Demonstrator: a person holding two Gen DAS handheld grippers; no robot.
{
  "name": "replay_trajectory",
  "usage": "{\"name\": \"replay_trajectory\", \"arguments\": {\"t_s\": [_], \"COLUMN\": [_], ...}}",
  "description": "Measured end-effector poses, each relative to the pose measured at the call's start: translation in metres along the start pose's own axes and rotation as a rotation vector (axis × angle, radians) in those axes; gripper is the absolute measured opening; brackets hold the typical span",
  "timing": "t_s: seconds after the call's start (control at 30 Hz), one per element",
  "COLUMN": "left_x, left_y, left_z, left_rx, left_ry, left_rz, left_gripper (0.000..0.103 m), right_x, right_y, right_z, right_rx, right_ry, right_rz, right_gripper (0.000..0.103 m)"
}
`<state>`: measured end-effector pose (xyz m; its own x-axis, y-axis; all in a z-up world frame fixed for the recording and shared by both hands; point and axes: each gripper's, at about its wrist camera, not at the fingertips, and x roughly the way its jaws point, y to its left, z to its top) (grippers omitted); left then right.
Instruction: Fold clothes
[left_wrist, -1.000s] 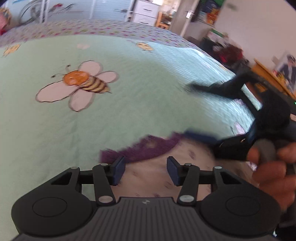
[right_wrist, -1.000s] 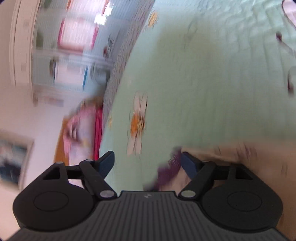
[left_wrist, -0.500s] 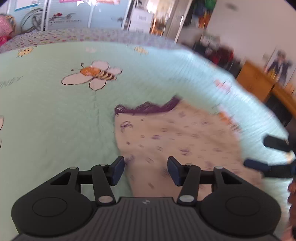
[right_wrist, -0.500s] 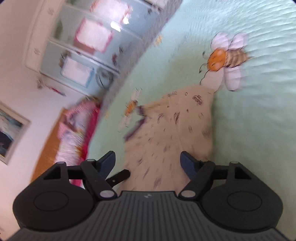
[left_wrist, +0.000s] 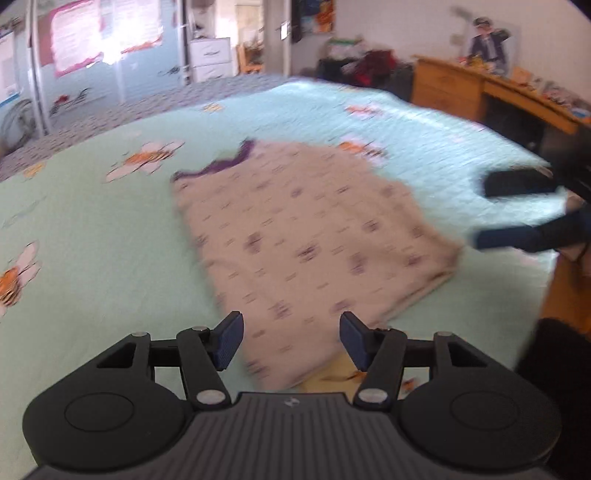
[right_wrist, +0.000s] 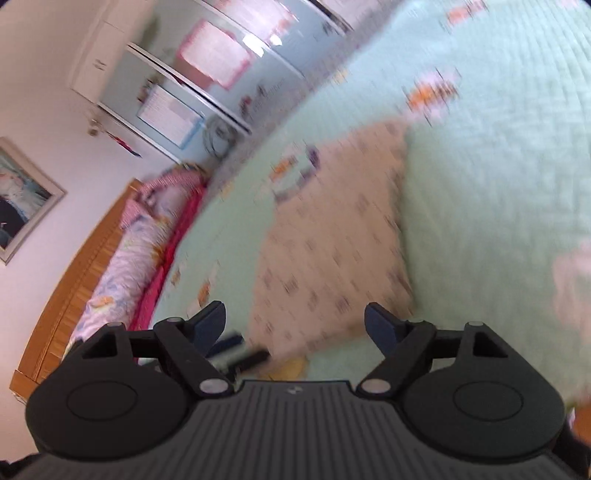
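A beige patterned garment (left_wrist: 306, 236) with a purple collar (left_wrist: 225, 164) lies flat on the mint-green bedspread (left_wrist: 92, 236), folded into a rough rectangle. My left gripper (left_wrist: 291, 338) hovers open above its near edge, nothing between the fingers. The right gripper (left_wrist: 517, 206) shows in the left wrist view at the right, open and off the garment's right corner. In the right wrist view the same garment (right_wrist: 332, 240) stretches ahead of my open right gripper (right_wrist: 295, 323), blurred. The left gripper's fingertips (right_wrist: 243, 354) poke in at the lower left there.
The bedspread has bee prints (left_wrist: 147, 158). A wooden desk (left_wrist: 480, 88) and piled clothes (left_wrist: 365, 66) stand beyond the bed's right side. Pillows (right_wrist: 140, 240) and a wooden headboard (right_wrist: 66, 295) line one end. A wardrobe (right_wrist: 207, 81) stands behind.
Both grippers have pulled back and up from the garment, which now lies released and flat. A second ago they were low at its purple collar.
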<state>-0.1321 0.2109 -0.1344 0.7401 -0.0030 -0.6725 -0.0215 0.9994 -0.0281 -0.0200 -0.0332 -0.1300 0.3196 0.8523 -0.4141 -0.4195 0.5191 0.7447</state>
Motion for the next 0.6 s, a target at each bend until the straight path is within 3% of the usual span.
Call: {"name": "replay_trajectory", "arguments": {"t_s": [0.07,0.13,0.23,0.33,0.37,0.5,0.6], "left_x": [0.013,0.005,-0.017,-0.022,-0.021,0.015,-0.004], "left_y": [-0.009,-0.011,-0.007,-0.010,-0.011,-0.003,0.003], "left_z": [-0.005,-0.012,-0.018,-0.012,-0.009,-0.004,0.000], "left_rx": [0.015,0.002,-0.045,-0.021,-0.010,-0.074,-0.136], "left_ry": [0.086,0.089,0.060,0.013,0.002,0.159,0.142], "left_rz": [-0.022,-0.034,-0.079,-0.085,-0.084,-0.062,-0.087], "left_gripper": [0.061,0.061,0.061,0.061,0.062,0.062,0.062], "right_x": [0.010,0.030,0.028,0.009,0.009,0.010,0.011], "right_y": [0.003,-0.006,-0.012,-0.002,0.002,0.016,0.027], "right_z": [0.004,0.006,-0.005,-0.012,-0.011,-0.009,-0.006], "right_rx": [-0.001,0.018,0.032,0.019,0.006,-0.043,-0.080], "right_ry": [-0.024,0.037,0.120,0.054,0.048,0.025,0.007], "right_rz": [0.004,-0.041,-0.131,-0.052,-0.068,-0.133,-0.181], "right_gripper": [0.083,0.083,0.082,0.083,0.083,0.083,0.079]}}
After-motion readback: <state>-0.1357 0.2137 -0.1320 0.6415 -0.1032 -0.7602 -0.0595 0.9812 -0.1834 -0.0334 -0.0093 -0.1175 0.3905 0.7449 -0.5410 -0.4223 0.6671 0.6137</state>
